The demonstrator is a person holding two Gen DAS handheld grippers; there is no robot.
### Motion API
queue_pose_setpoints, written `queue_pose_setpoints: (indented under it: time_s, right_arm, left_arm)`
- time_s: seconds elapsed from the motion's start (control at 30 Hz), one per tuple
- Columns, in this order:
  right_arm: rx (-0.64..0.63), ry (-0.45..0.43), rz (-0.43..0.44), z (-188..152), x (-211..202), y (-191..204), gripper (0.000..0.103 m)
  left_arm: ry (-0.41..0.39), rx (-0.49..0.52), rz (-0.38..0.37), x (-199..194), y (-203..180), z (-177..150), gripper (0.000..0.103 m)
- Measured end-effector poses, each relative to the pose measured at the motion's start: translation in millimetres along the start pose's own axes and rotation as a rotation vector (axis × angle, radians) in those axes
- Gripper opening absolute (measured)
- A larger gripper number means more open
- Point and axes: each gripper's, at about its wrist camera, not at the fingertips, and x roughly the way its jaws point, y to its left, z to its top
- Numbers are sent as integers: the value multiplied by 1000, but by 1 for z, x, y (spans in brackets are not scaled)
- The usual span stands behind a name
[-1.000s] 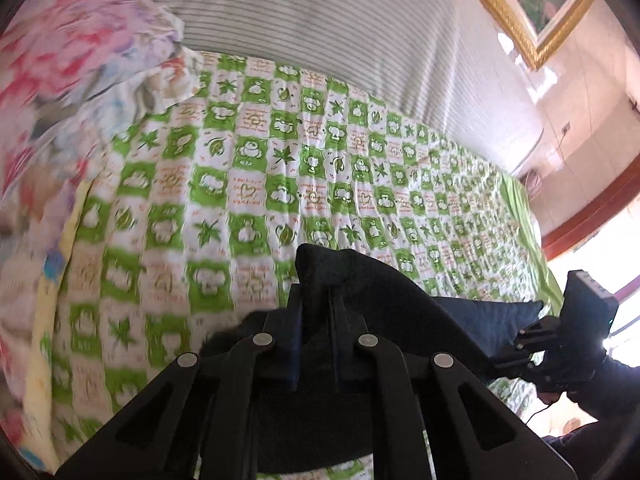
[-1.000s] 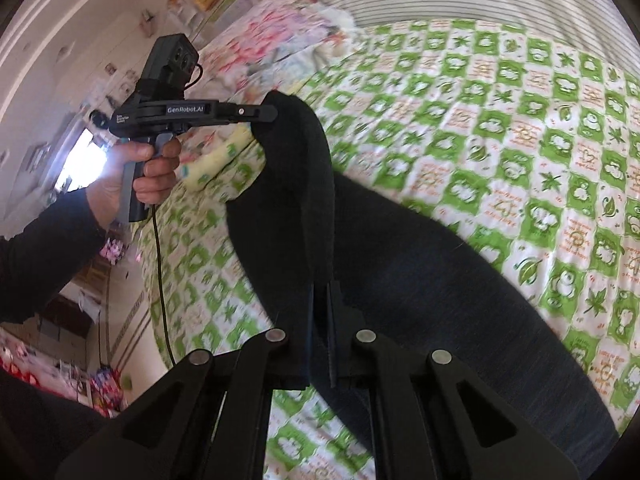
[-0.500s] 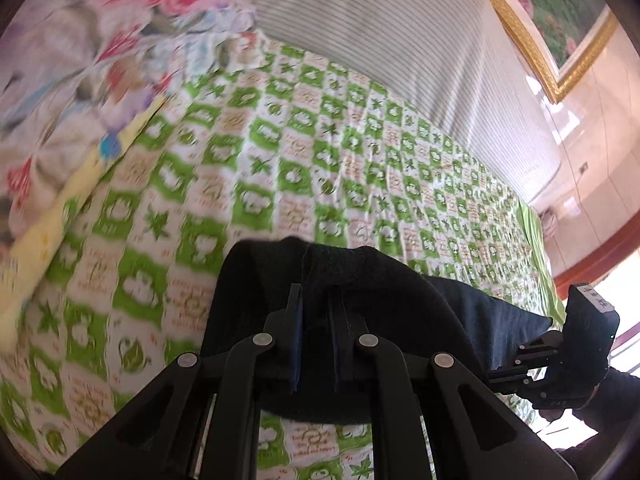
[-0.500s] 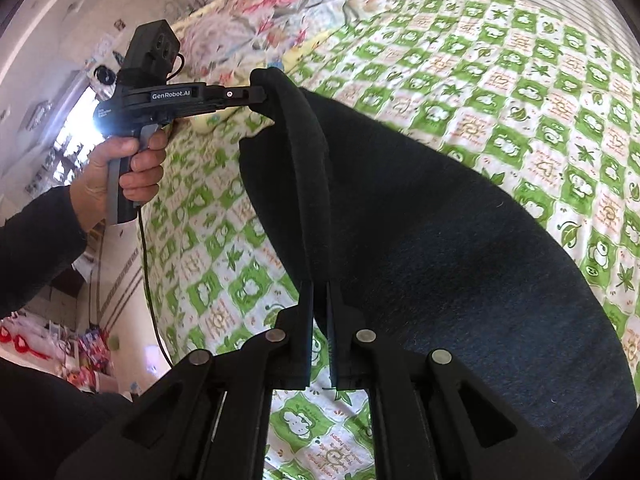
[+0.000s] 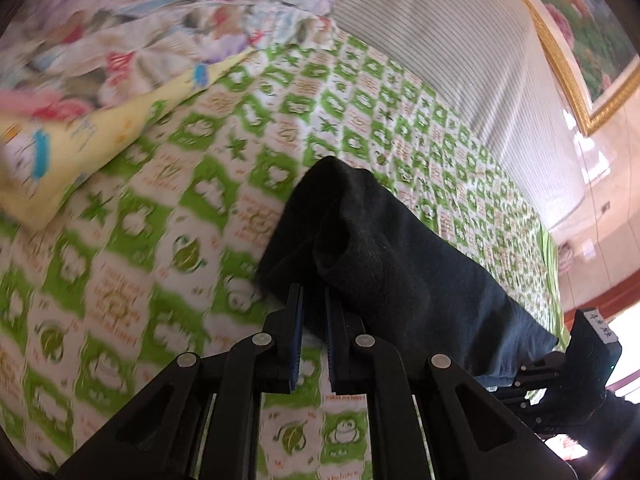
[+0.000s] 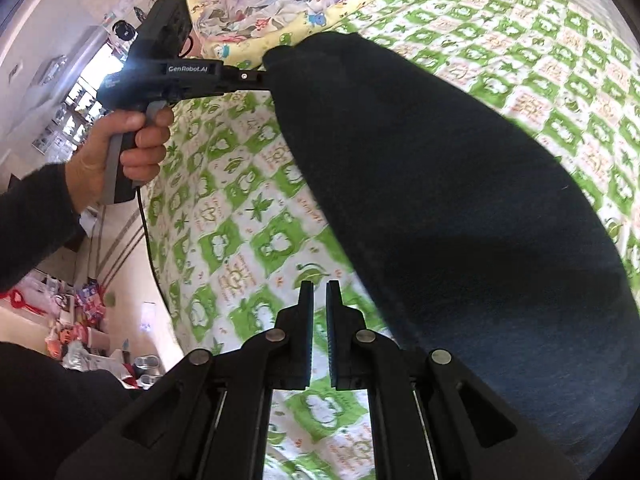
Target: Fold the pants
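Observation:
Dark navy pants point(image 6: 460, 200) lie spread on the green-and-white checked bed cover point(image 6: 248, 208). In the left wrist view my left gripper point(image 5: 314, 300) is shut on the pants' corner edge point(image 5: 384, 248), holding it just above the cover. From the right wrist view the left gripper point(image 6: 260, 78) grips the pants' far corner. My right gripper point(image 6: 319, 292) has its jaws nearly closed with a narrow gap and nothing between them; the pants lie just to its right. It also shows in the left wrist view point(image 5: 520, 376) at the pants' other end.
A floral quilt and a yellow pillow point(image 5: 80, 128) lie at the left end of the bed. A striped headboard point(image 5: 460, 60) stands behind. The bed edge and a cluttered floor point(image 6: 80, 320) are at the left of the right wrist view.
The right gripper has let go of the pants edge and now sits beside it. The left gripper has lowered its held corner toward the cover, and the raised fold has flattened.

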Motion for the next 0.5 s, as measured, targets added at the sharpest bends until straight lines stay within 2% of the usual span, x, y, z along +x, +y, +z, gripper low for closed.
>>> queue_pose_setpoints:
  time_s: [0.03, 0.13, 0.2, 0.27, 0.33, 0.4, 0.5]
  right_arm:
    - [3, -3, 4, 0, 0, 1, 7]
    - [8, -25, 8, 2, -7, 3, 7]
    - [24, -47, 10, 5, -15, 0, 7]
    - [53, -72, 7, 8, -22, -5, 7]
    - [96, -98, 2, 12, -30, -14, 11]
    - [152, -131, 6, 13, -40, -27, 15]
    - [205, -173, -18, 15, -54, -42, 30]
  left_arm:
    - [-5, -22, 1, -4, 2, -3, 11]
    - [-22, -83, -7, -15, 4, -8, 28]
    - [-25, -117, -10, -18, 3, -10, 46]
    - [-17, -161, -19, -19, 1, -12, 53]
    - [-8, -191, -37, -17, -2, -14, 54]
    - [2, -224, -41, -13, -6, -15, 60]
    - [24, -265, -44, -5, -11, -14, 60]
